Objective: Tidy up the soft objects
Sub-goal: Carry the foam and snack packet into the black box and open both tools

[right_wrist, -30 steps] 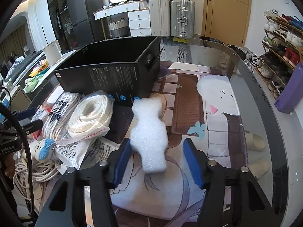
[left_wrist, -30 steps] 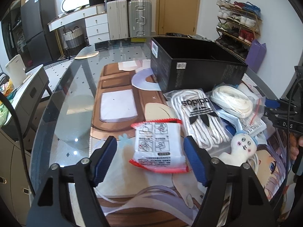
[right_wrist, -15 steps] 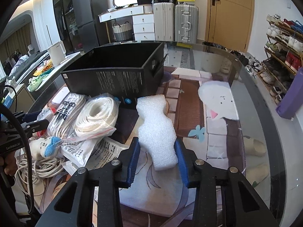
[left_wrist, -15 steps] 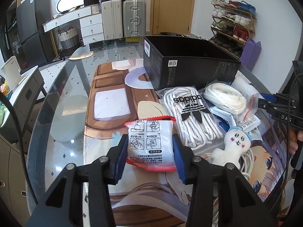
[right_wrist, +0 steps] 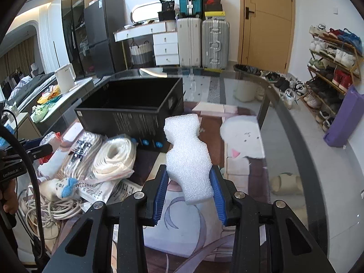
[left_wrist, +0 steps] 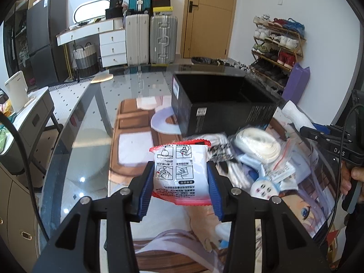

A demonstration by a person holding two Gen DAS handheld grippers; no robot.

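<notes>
Your left gripper (left_wrist: 180, 183) is clamped on the white-and-red packet (left_wrist: 180, 175), blue pads pressing both its sides, with the black box (left_wrist: 224, 111) ahead and to the right of it.

Your right gripper (right_wrist: 190, 192) is squeezed on the white foam piece (right_wrist: 187, 157), which stands up between the pads; the black box (right_wrist: 129, 111) sits ahead to the left, and the bagged cord (right_wrist: 116, 157) lies left of the fingers.
</notes>
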